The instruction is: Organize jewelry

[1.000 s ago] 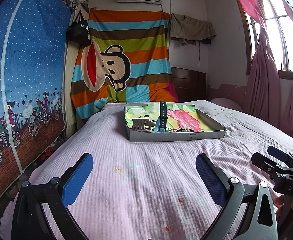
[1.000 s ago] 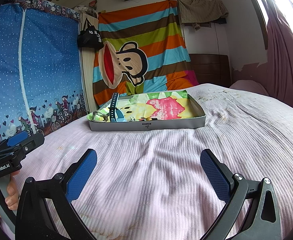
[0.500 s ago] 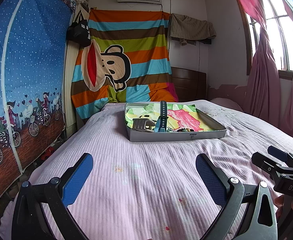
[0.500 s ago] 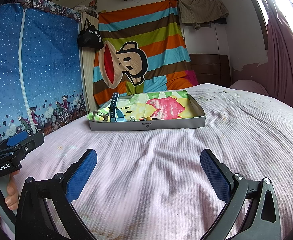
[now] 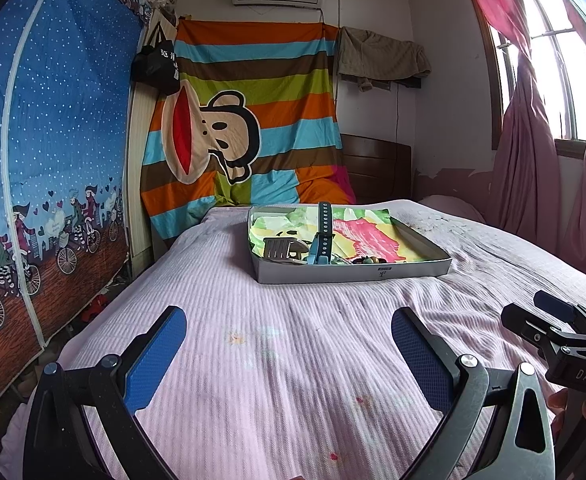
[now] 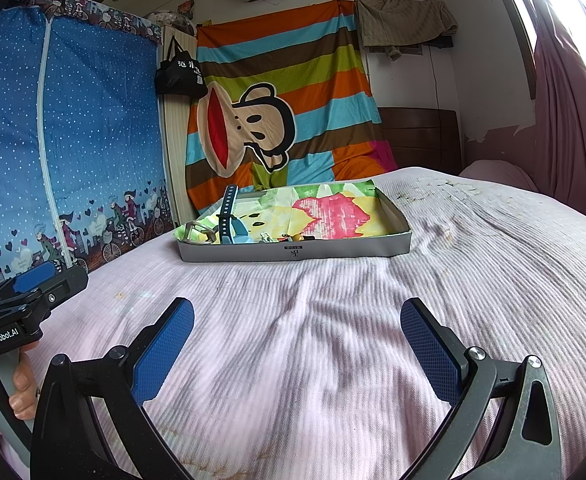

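A shallow grey box (image 5: 353, 273) (image 6: 293, 251) lined with bright printed paper lies on the pink bedspread, well ahead of both grippers. Inside it a teal watch strap (image 5: 321, 236) (image 6: 227, 212) stands up, a silver metal band (image 5: 281, 249) lies to its left, and small beads (image 5: 367, 259) (image 6: 293, 237) sit near the front wall. My left gripper (image 5: 289, 332) hovers open over the bare bedspread, nothing between its blue pads. My right gripper (image 6: 297, 324) is likewise open and empty, and it also shows at the right edge of the left wrist view (image 5: 553, 320).
A blue fabric wardrobe (image 5: 49, 168) stands along the bed's left side. A striped monkey-print sheet (image 5: 253, 128) hangs behind the box, pink curtains (image 5: 533, 168) at the right. A hand (image 6: 17, 392) grips the left gripper's handle. Wide bedspread (image 6: 333, 340) lies between grippers and box.
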